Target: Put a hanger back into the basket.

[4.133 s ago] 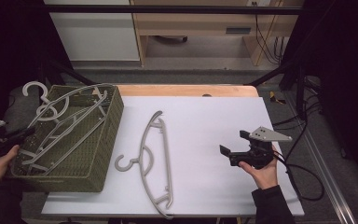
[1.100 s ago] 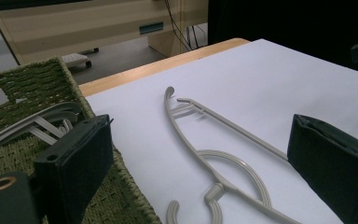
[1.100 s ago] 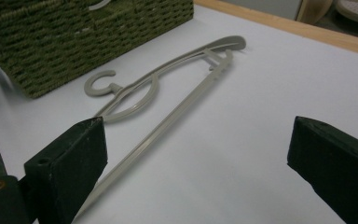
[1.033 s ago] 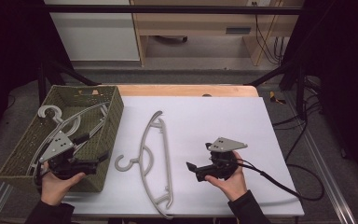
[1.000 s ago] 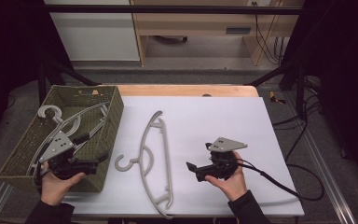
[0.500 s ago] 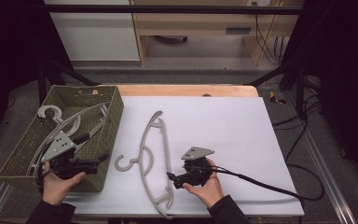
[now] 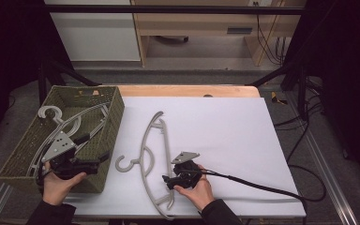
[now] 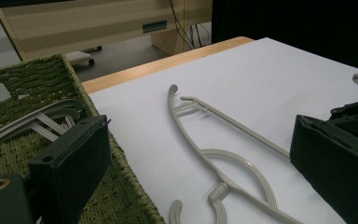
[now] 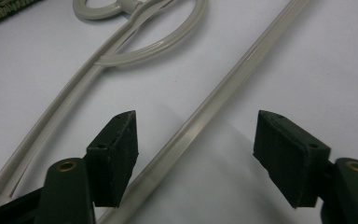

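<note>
The right hand-held gripper [image 7: 168, 180] stood low over the white bench [image 7: 225, 126], at the near end of the grey hanger [image 7: 153, 154] that lay flat there. Its jaws had just been closing, but they were still apart, and the hanger's straight bar [image 9: 205, 116] ran between them without touching either pad. This bar passed slantwise through the gap, so the jaws stood across it, which seemed the right way for a pinch. The hanger's long axis went from the near edge away toward the far side of the bench, with its hook [image 7: 124, 163] pointing to the woven basket [image 7: 115, 112]. The left hand-held gripper [image 7: 96, 161], wide open and empty, rested at the basket's near wall, farther from the hanger than the right one.
</note>
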The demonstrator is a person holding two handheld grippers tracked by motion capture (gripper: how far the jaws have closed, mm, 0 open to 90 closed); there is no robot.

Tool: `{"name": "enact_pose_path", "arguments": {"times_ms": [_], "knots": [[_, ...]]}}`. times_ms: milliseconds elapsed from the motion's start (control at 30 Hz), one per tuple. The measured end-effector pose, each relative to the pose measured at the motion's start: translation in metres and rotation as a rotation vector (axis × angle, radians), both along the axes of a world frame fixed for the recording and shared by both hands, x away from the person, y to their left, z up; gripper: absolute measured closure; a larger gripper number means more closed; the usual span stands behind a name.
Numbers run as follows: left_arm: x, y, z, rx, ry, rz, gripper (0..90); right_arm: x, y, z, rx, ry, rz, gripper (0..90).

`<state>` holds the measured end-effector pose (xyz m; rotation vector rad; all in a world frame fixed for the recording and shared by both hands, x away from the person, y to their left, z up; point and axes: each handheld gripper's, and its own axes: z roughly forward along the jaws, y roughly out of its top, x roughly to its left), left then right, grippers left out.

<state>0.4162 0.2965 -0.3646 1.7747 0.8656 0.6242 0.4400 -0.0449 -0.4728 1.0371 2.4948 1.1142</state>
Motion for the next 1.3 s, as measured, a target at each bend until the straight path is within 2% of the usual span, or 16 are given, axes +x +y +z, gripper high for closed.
{"name": "enact_pose_path", "arguments": {"times_ms": [67,100,200,300,367,633,767,933,1033,1100,1133,1167,1200,1233,1267,1300], "knots": [[0.0,0.0,0.0,0.006,0.0,-0.001,4.9,0.0,0.002,-0.001,-0.007,0.004,-0.006,35.6],[0.0,0.0,0.0,0.006,0.0,0.0,4.9,0.0,0.004,-0.004,-0.031,0.005,0.004,40.9],[0.0,0.0,0.0,0.002,0.001,0.001,4.9,0.0,0.006,-0.006,-0.043,-0.002,0.008,44.1],[0.0,0.002,0.001,0.001,-0.002,0.001,5.0,0.0,0.006,-0.004,-0.043,0.02,0.009,51.0],[0.0,0.002,0.001,-0.001,-0.001,0.004,5.0,0.0,0.005,-0.002,-0.066,0.02,0.013,58.7],[-0.001,0.003,0.001,0.002,-0.002,0.009,5.0,0.003,-0.001,0.004,-0.126,0.069,-0.013,72.1],[-0.001,0.003,0.001,0.004,0.0,0.007,5.0,0.006,-0.007,0.006,-0.114,0.108,-0.036,73.4],[-0.001,0.003,0.001,0.006,0.001,0.006,5.0,0.01,-0.016,0.01,-0.134,0.136,-0.066,77.1],[-0.001,0.003,0.001,0.005,0.0,0.005,5.0,0.01,-0.021,0.015,-0.11,0.142,-0.08,90.0],[-0.001,0.003,0.001,0.005,0.0,0.005,5.1,0.012,-0.027,0.015,-0.211,0.055,-0.088,90.0],[-0.001,0.003,0.001,0.009,0.0,0.004,5.1,0.013,-0.03,0.014,-0.197,0.069,-0.097,88.2],[0.0,0.003,0.001,0.011,0.0,0.004,5.1,0.013,-0.034,0.013,-0.15,0.101,-0.1,84.5],[0.0,0.003,0.001,0.011,0.0,0.004,5.1,0.013,-0.034,0.013,-0.15,0.101,-0.1,84.5],[0.0,0.003,0.001,0.009,0.001,0.004,5.1,0.011,-0.036,0.014,-0.089,0.104,-0.099,75.3],[0.0,0.003,0.001,0.009,0.001,0.004,5.0,0.011,-0.036,0.014,-0.089,0.104,-0.099,75.3],[0.0,0.003,0.001,0.01,0.001,0.004,5.1,0.007,-0.038,0.017,-0.081,0.07,-0.077,67.5]]}}
